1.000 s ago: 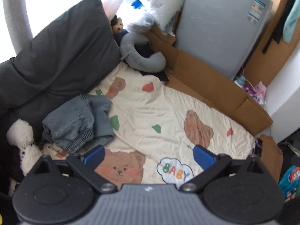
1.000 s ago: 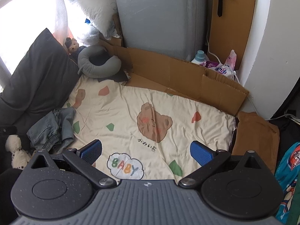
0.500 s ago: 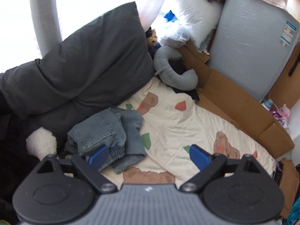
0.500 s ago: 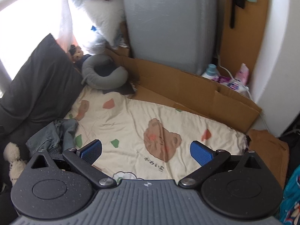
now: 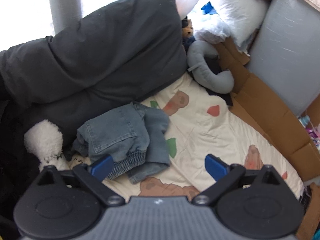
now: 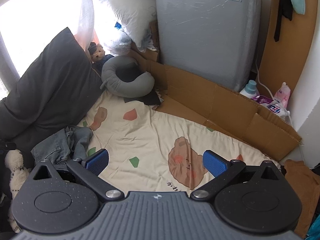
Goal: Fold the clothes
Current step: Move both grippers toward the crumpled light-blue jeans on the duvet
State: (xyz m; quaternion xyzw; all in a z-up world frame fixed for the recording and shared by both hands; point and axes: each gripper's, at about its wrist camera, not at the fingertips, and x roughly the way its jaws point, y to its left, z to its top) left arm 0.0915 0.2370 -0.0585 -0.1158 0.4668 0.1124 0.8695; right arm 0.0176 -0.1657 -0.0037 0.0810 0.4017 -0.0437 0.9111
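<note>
While daylight floods in behind a dark grey pillow (image 5: pixel 96 60), a crumpled pair of blue jeans (image 5: pixel 128 138) lies in a heap at the left edge of a cream bear-print blanket (image 5: pixel 210 136), against the foot of the pillow and just beside a white plush toy (image 5: pixel 45 140). The elastic cuff and part of one leg spill toward the camera; the garment is bunched and rumpled, not squared into any flat fold.

The left gripper (image 5: pixel 158 165) hangs above the near edge of the denim with its blue pads spread wide, holding nothing; its left fingertip overlaps the cuff in this view, though contact cannot be confirmed. The right gripper (image 6: pixel 156 160) hovers over the open middle of the blanket, fingers likewise spread and empty, with the jeans (image 6: pixel 62 144) off to its left and a grey neck pillow (image 6: pixel 124 80) and flattened cardboard (image 6: pixel 220 104) beyond.

Judged from this layout, the step in hand is the approach to the heap for a pick-up. The next move appears to call for the left gripper to descend onto a single edge, the cuff or waistband, and close on it rather than on the whole bundle, so the jeans can be drawn onto the open blanket and laid flat, where the right gripper can take a second hold.
</note>
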